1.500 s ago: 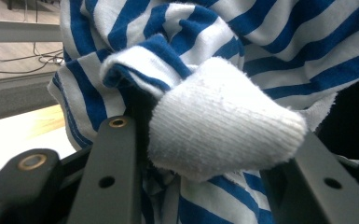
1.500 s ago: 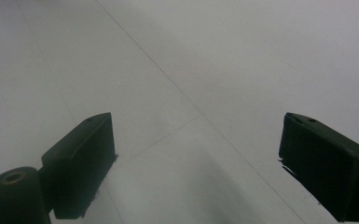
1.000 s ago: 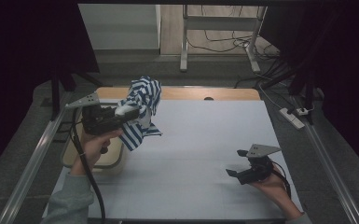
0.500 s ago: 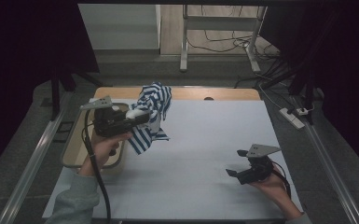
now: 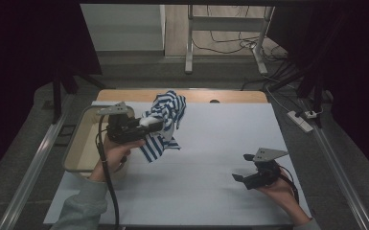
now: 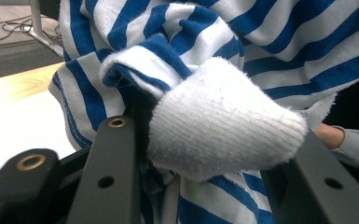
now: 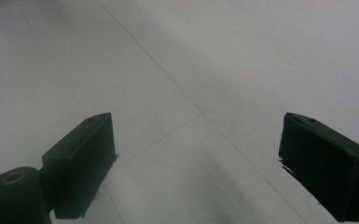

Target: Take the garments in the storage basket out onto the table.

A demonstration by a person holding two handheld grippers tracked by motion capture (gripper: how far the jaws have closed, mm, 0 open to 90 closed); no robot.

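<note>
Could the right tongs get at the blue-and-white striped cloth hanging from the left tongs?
Probably yes: the right tongs stand open, and bare white table lies between them and the blue-and-white striped cloth.

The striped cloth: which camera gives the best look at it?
The left gripper view: the striped cloth is close up, its white cuff bunched between the jaws. The high view shows the cloth small, hanging from the left gripper. The right gripper view looks at the white table.

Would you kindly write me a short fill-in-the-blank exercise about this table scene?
1. The left gripper is shut on a striped ____.
2. The garment's stripes are white and ____.
3. The right gripper's jaws stand ____, with nothing between them.
4. The tub sits at the table's ____ edge in the high view.

Missing words: garment; blue; open; left
</note>
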